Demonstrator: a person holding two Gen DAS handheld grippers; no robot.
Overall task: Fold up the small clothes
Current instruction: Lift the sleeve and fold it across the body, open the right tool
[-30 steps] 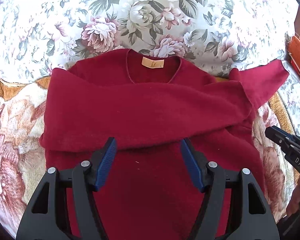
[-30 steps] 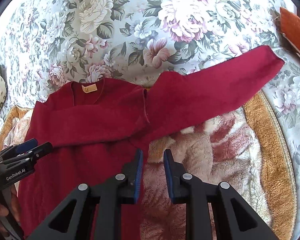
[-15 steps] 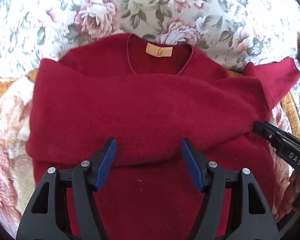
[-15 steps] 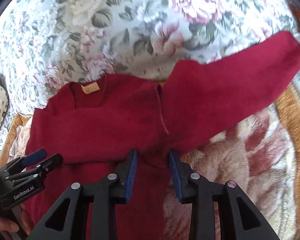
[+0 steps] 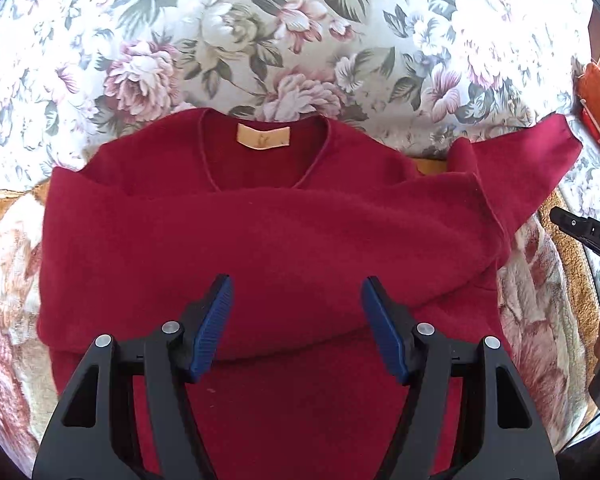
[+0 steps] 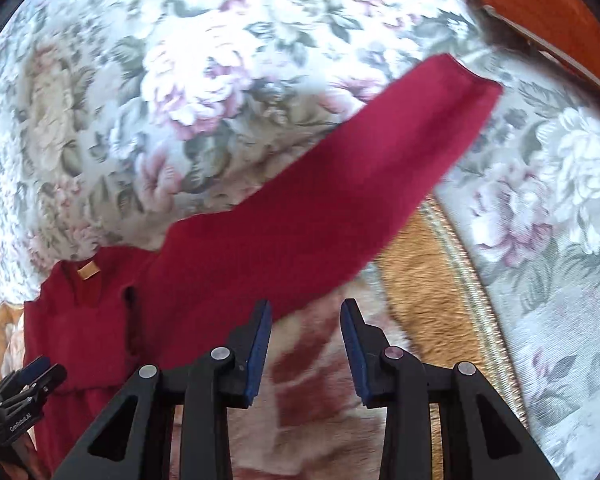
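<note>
A dark red sweater (image 5: 260, 240) lies face up on the bed with a tan neck label (image 5: 263, 137). One sleeve is folded across its chest. The other sleeve (image 6: 339, 188) stretches out to the right over the floral cover. My left gripper (image 5: 296, 312) is open and empty, hovering over the folded sleeve. My right gripper (image 6: 305, 320) is open and empty, just below the outstretched sleeve, over the plush blanket. It also shows at the right edge of the left wrist view (image 5: 587, 236).
A floral bedcover (image 5: 300, 40) lies behind the sweater. A plush brown and cream blanket (image 6: 419, 260) lies under it. An orange object (image 6: 539, 12) sits at the far right edge of the bed.
My right gripper opened wider and swung right, from the sweater's armpit to below the outstretched sleeve. My left gripper pulled back slightly and stayed open.
</note>
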